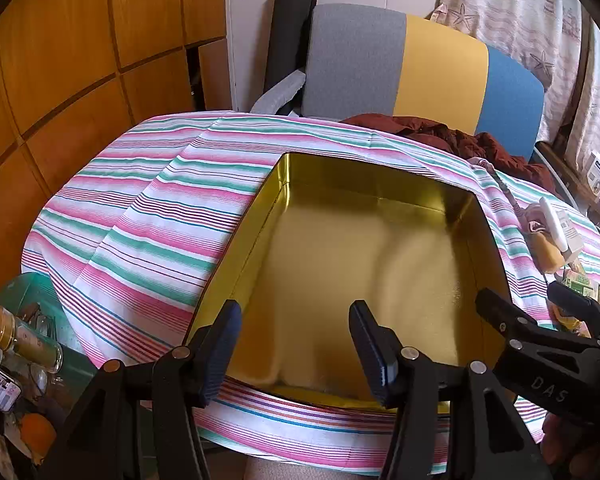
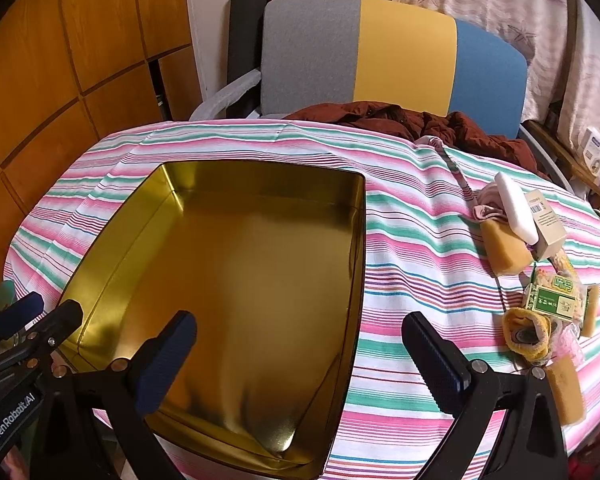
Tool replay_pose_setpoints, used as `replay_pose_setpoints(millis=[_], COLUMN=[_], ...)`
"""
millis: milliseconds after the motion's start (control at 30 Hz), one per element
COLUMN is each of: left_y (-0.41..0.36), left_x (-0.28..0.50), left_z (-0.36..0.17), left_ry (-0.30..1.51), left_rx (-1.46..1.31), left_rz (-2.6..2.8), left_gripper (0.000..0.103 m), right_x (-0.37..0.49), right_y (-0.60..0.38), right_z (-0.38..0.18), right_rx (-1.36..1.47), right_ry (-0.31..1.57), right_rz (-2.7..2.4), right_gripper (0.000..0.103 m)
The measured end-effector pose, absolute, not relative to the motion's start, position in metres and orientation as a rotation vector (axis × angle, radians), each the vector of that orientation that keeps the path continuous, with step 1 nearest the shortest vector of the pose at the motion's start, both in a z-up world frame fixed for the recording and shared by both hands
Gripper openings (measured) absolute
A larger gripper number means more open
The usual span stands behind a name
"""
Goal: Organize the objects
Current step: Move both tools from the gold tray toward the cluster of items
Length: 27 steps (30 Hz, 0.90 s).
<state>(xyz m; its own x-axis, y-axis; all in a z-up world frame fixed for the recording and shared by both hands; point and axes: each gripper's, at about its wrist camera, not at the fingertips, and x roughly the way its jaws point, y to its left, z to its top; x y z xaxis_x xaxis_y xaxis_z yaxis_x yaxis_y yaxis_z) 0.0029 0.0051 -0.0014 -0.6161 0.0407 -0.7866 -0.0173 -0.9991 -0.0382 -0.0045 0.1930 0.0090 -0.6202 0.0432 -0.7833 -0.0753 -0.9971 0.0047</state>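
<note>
Claws [image 2: 300, 356] apart; tin [image 2: 228, 256] lengthwise away.

Seen from the left wrist, the gold tin [image 1: 364, 256] loses part of its near rim behind the left gripper [image 1: 296, 348], and its right rim behind the right gripper [image 1: 540, 312], whose body runs off the frame's right edge. Right of the tin, the pile of small items [image 1: 556, 236] is half hidden by that gripper. Left of the tin, the jars [image 1: 24, 336] are cut by the frame edge, their labels unreadable. From the right wrist, the tin's near corners sit behind gripper fingers. Print on the green packet [image 2: 552, 300], right of the tin, is too small to read. The chair [image 2: 380, 56] beyond the tin shows only its backrest.
</note>
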Motion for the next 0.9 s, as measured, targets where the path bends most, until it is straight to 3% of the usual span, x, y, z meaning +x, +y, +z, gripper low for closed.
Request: replay_pose_setpoints(millis=[900], left_y=[0.046], left_x=[0.012], left_z=[-0.01], left_ry=[0.027], left_rx=[-1.357], left_rz=[2.714], left_gripper=[0.057], right_x=[0.014], right_y=[0.25], right_z=[0.028], right_rx=[-1.223], right_ry=[0.084], right_rz=[2.7], right_gripper=[0.103])
